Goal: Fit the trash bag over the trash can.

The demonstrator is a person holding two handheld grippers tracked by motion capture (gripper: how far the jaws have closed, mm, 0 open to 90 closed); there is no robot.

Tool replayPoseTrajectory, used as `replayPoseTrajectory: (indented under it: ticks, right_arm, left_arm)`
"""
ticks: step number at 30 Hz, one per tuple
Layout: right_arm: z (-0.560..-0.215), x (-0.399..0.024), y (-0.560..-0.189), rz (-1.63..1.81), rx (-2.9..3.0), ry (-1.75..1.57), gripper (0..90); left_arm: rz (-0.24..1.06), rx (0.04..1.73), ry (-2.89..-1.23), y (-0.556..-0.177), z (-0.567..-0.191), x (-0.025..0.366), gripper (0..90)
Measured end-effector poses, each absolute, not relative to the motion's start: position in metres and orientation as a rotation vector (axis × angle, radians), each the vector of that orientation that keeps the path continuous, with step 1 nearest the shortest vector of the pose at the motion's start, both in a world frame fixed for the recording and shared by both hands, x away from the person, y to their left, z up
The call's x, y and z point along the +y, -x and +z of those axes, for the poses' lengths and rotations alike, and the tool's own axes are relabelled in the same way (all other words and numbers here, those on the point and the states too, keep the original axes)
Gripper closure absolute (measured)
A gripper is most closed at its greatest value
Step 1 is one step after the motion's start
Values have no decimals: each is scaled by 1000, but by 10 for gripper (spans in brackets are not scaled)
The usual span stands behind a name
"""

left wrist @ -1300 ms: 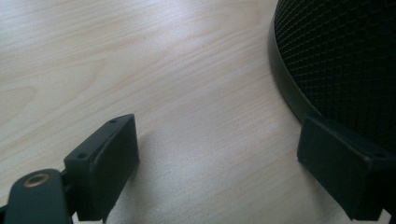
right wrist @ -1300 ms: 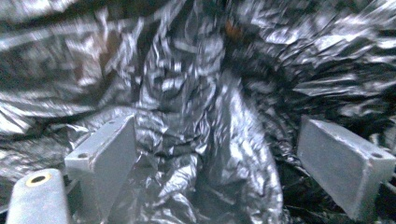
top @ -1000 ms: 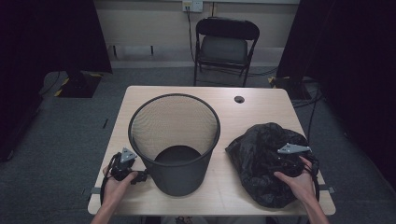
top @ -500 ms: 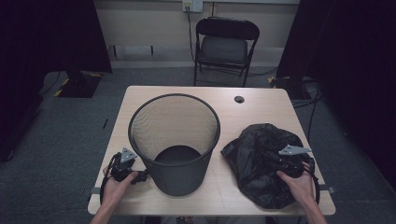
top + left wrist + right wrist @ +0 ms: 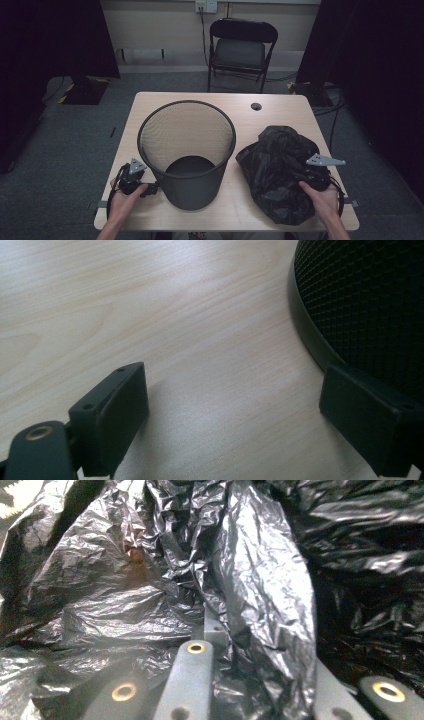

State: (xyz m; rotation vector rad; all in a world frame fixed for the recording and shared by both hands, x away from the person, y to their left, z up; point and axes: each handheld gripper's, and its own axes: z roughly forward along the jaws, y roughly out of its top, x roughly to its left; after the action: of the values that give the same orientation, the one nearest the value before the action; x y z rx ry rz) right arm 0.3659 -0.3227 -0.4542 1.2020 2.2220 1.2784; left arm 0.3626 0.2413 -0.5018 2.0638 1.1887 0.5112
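Dim room with dark curtains on both sides, a folding chair [image 5: 243, 47] parked behind a light wooden table [image 5: 280, 102] and grey carpet all around. On the table there's a black mesh bin [image 5: 187, 150] standing upright near the person's left side, totally bare inside, you can see its dark bottom. To the right of it, close but not touching as far as I can tell, sits a crumpled black trash bag [image 5: 277, 167] in a heap. The right gripper [image 5: 220, 630] has just been closing and its jaws are now pinched on a fold of the plastic, which bunches up around them in the right gripper view. The left gripper [image 5: 235, 425] rests at the foot of the bin with its jaws spread wide and nothing between them, one jaw right beside the bin's bottom rim. So progress-wise I'd say this is barely started: bag grabbed, but it isn't unfolded, opened or anywhere near the bin yet, and lining it all remains to do.
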Motion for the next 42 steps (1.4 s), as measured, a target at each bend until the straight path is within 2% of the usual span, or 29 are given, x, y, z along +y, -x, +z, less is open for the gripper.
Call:
replayPoseTrajectory:
  ticks: [27,42]
  right_arm:
    - [-411,-315,-347,1579,2061,-1085,843]
    - [-390,-290,-339,1599,2067,-998,845]
  left_arm:
    - [508,1189,-2064,-363,-502,241,117]
    - [513,1207,-2052,-363,-502,240,119]
